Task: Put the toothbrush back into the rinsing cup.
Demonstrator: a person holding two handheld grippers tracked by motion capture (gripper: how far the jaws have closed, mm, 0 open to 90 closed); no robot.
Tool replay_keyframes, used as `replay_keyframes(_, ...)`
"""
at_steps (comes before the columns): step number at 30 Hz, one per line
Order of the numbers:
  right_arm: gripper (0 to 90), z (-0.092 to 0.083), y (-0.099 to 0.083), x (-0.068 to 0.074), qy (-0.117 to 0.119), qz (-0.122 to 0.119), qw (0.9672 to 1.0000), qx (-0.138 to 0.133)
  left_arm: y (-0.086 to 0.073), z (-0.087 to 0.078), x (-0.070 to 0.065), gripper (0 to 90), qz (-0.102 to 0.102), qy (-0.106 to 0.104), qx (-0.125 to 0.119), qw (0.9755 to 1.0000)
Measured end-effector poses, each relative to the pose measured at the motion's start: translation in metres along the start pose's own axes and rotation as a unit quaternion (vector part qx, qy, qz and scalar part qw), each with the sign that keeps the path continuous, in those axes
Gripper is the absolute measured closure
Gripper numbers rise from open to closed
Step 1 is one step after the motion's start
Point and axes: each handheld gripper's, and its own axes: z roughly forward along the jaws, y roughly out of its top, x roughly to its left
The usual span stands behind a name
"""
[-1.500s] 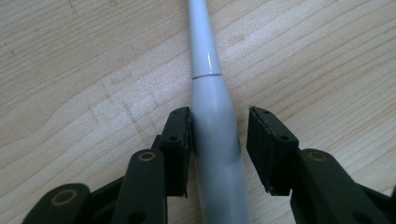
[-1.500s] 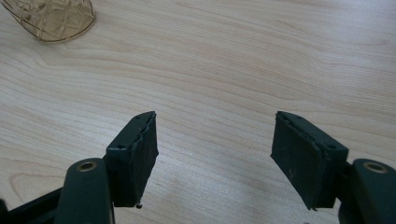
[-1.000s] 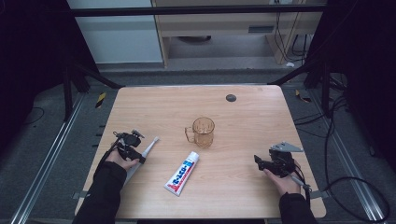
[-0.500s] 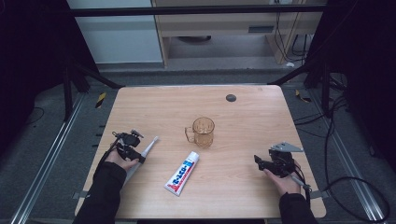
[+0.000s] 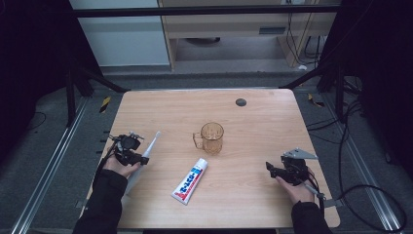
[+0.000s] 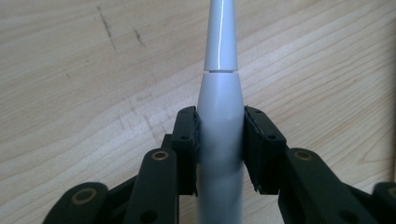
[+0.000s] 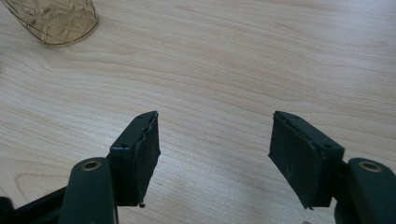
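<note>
Pale wood table (image 5: 272,122) stands on grey floor, dark room around; left gripper (image 5: 130,151) clamps the white toothbrush (image 6: 219,116) at near left, while right gripper (image 5: 286,170) rests wide apart, holding nothing, near right

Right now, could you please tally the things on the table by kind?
Toothbrush: 1
Toothpaste tube: 1
Amber cup: 1
Dark round disc: 1
Total: 4
</note>
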Motion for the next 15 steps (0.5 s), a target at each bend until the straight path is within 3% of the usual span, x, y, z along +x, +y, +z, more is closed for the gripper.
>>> replay_keyframes(4, 32.9, 0.000, 0.000, 0.000, 0.000, 0.000, 1.0000, 0.000, 0.001, -0.014, -0.004, 67.0, -0.001, 0.010, -0.034, 0.9994)
replay_keyframes(8, 32.8, -0.001, 0.000, -0.001, -0.001, 0.000, 1.0000, -0.003, 0.002, -0.028, -0.008, 67.0, -0.002, 0.020, -0.071, 0.9972)
replay_keyframes(12, 31.7, -0.002, 0.000, -0.001, -0.005, -0.003, 0.9999, -0.010, 0.002, -0.041, -0.014, 67.0, 0.001, 0.030, -0.109, 0.9936)
replay_keyframes(15, 30.3, -0.002, 0.000, -0.001, -0.009, -0.002, 0.9998, -0.016, 0.003, -0.049, -0.017, 66.9, -0.001, 0.043, -0.139, 0.9893)
